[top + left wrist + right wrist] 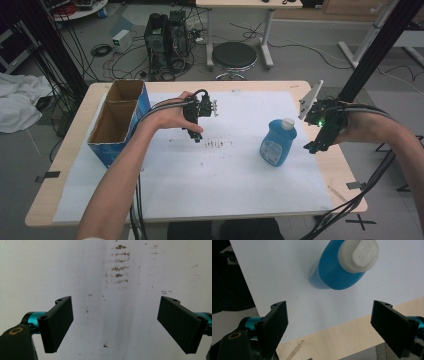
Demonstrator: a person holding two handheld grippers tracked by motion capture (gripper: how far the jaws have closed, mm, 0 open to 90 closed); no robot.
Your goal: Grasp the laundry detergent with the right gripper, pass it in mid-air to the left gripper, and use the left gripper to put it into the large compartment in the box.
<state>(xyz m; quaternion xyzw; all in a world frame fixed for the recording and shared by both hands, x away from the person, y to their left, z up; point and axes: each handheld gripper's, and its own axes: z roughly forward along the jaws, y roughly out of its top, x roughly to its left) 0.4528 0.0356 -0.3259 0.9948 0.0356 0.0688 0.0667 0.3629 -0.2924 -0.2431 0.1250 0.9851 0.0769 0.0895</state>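
In the high view the right gripper (314, 146) hides the table (65, 150) edge under it, and its jaw tips merge into one dark shape there; the left gripper (196, 136) is half covered by the hand (172, 116) that holds it. The label on the bottle (278, 142) is too small to read. In the right gripper view the bottle (337, 272) is cut off by the top edge at its cap (359, 253), and its base is hidden behind its own body.

The bottle stands upright on the white sheet (225, 170), cap (287, 123) up, so its long axis runs vertically; in the high view it leans slightly toward 1 o'clock, most likely from the camera's angle. It sits right of the table's centre, at about 9 o'clock from the right gripper and just beside it, not touching. From the left gripper it lies at about 3 o'clock, well apart.

The right gripper (329, 322) has its jaws spread wide with nothing between them; the bottle shows beyond the gap at 12 o'clock. The left gripper (115, 325) is likewise wide and empty, hanging over smudges (119, 265) on the sheet.

A box (117, 122) stands at the table's 9 o'clock side, its top open.
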